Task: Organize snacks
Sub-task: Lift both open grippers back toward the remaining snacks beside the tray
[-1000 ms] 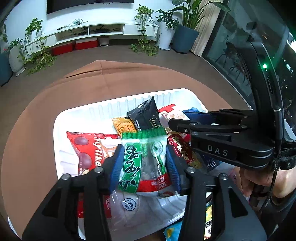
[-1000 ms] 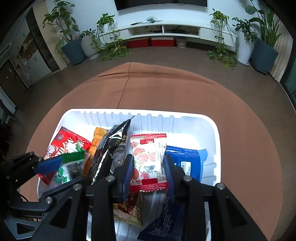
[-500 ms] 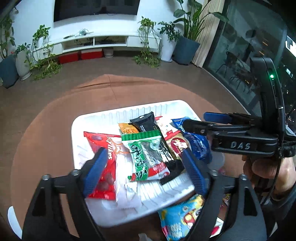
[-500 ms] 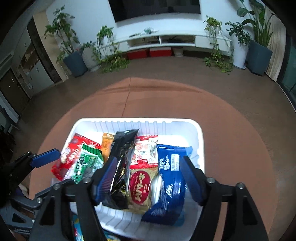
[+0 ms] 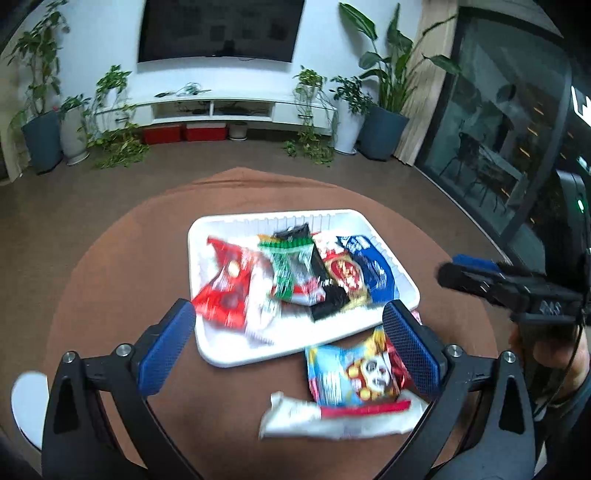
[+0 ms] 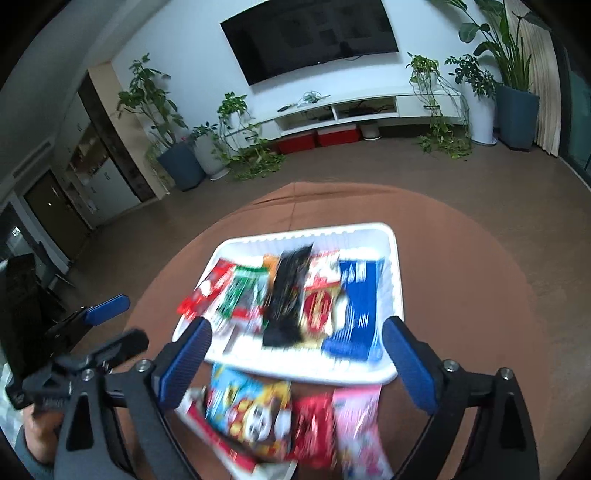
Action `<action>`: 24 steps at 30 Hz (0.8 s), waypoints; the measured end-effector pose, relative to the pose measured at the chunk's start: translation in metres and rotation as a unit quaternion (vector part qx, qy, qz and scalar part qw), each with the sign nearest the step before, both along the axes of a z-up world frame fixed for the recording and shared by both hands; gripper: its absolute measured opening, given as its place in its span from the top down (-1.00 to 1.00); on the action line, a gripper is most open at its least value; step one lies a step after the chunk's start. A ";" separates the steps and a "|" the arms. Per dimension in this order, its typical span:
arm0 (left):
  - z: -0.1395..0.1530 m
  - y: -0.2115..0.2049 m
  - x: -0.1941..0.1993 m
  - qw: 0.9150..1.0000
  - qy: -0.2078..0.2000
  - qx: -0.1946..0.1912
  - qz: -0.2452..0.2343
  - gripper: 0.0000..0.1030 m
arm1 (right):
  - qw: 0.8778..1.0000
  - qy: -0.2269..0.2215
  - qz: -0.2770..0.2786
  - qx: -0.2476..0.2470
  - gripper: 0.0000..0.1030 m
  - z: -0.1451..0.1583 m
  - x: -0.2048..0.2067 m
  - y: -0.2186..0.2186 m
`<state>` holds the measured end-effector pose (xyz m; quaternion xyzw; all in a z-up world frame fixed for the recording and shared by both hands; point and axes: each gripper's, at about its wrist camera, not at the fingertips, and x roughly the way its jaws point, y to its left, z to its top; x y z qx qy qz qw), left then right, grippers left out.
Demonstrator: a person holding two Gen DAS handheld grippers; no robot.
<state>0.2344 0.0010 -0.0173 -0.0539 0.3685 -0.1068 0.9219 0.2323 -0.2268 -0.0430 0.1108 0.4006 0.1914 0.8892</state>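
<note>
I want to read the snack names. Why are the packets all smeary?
Left wrist view: snack packets in the white plastic tray are motion-blurred, while the wall-mounted black TV stays fairly sharp. Right wrist view: same smear; the fisheye lens bends the round brown table.

Snack packets [image 6: 295, 295] in tray [image 6: 391, 373] (more before it)

Snack-crowded tray [image 5: 236, 360]; bare tablecloth [image 5: 110, 280] around

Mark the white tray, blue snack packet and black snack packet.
white tray [image 6: 295, 236]: right wrist view, bare far rim.
blue snack packet [image 6: 356, 310]: right wrist view, packet middle.
black snack packet [image 6: 288, 295]: right wrist view, packet middle.
</note>
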 end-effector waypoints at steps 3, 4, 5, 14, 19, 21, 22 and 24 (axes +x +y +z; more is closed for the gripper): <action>-0.012 0.009 -0.027 1.000 0.008 -0.014 0.017 -1.00 | 1.000 0.004 0.021 0.001 -0.87 -0.011 -0.026 0.004; -0.016 0.011 -0.034 1.000 0.011 -0.019 0.023 -1.00 | 1.000 0.006 0.028 0.002 -0.87 -0.015 -0.035 0.005; -0.023 0.014 -0.044 0.999 0.016 -0.026 0.030 -1.00 | 0.999 0.010 0.031 0.006 -0.87 -0.020 -0.042 0.006; -0.054 0.022 -0.094 0.995 0.053 -0.073 0.049 -0.99 | 0.995 0.055 0.075 0.026 -0.87 -0.050 -0.057 0.035; -0.055 0.028 -0.100 0.992 0.064 -0.084 0.062 -1.00 | 0.993 0.074 0.089 0.017 -0.88 -0.065 -0.061 0.045; -0.055 0.030 -0.100 0.992 0.069 -0.088 0.064 -0.99 | 0.992 0.082 0.092 0.022 -0.88 -0.070 -0.061 0.046; -0.054 0.031 -0.100 0.992 0.070 -0.087 0.066 -0.99 | 0.992 0.086 0.093 0.025 -0.88 -0.071 -0.061 0.045; -0.054 0.032 -0.096 0.991 0.073 -0.087 0.069 -0.99 | 0.991 0.085 0.101 0.030 -0.87 -0.072 -0.065 0.049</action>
